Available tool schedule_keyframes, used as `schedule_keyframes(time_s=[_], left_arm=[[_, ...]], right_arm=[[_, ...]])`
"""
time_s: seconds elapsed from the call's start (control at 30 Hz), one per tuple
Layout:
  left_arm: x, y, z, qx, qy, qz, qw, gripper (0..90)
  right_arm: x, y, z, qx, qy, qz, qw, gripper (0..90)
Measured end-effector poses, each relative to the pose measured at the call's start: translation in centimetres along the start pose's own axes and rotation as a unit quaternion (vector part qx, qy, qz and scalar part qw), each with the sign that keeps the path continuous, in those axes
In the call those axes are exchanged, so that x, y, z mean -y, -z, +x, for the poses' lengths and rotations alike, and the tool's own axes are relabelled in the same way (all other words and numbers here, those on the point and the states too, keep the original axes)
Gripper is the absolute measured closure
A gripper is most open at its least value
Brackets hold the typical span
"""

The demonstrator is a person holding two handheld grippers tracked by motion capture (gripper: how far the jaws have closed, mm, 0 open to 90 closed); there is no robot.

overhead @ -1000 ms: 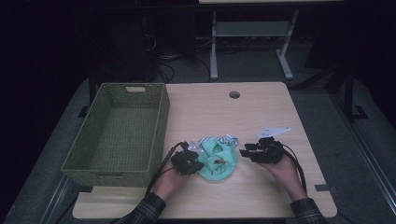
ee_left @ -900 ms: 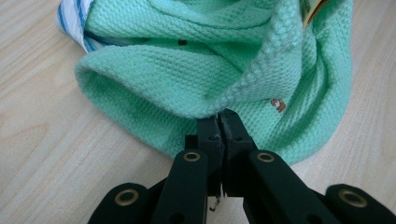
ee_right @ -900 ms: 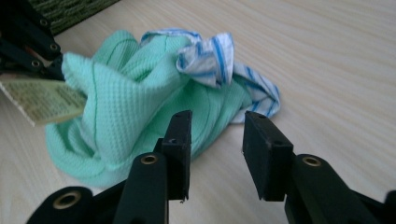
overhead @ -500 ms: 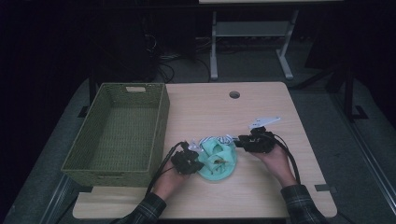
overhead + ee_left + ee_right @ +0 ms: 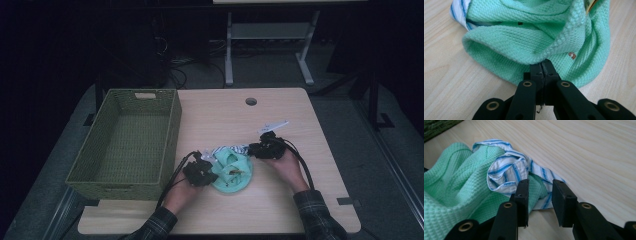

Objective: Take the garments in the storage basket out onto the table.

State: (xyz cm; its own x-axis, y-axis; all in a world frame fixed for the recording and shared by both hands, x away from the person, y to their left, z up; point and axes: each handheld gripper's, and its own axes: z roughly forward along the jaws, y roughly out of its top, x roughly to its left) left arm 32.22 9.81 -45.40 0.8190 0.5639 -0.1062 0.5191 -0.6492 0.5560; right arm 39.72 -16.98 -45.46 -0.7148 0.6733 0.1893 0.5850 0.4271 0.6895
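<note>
A mint green waffle cloth (image 5: pixel 232 172) lies bunched at the table's front middle, on top of a blue-and-white striped cloth (image 5: pixel 231 148). My left gripper (image 5: pixel 212 173) is at the green cloth's left side. In the left gripper view it (image 5: pixel 544 62) is shut on a folded edge of the green cloth (image 5: pixel 524 42). My right gripper (image 5: pixel 253 149) is low at the pile's right. Its jaws have just been closing and now stand partly apart (image 5: pixel 540 187). A loose fold of the striped cloth (image 5: pixel 509 171) and some green cloth (image 5: pixel 454 185) lie between them, unpressed.
A large woven green basket (image 5: pixel 172 130) stands empty at the table's left, close to the left hand. A round cable hole (image 5: pixel 251 101) is at the back of the table (image 5: pixel 300 200). A desk frame (image 5: pixel 229 50) stands on the dark floor behind.
My right gripper has moved left and a little down, from the bare wood up to the right edge of the cloth pile. The left gripper and the cloths have stayed put.
</note>
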Motion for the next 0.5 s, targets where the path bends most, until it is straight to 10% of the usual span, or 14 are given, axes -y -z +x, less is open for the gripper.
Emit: schedule_keyframes(time_s=[0.5], left_arm=[[0.0, 0.0, 0.1, 0.004, -0.002, 0.001, 1.0000, 89.0]], right_arm=[[0.0, -2.3, 1.6, 0.006, 0.044, 0.024, 0.9987, 87.7]])
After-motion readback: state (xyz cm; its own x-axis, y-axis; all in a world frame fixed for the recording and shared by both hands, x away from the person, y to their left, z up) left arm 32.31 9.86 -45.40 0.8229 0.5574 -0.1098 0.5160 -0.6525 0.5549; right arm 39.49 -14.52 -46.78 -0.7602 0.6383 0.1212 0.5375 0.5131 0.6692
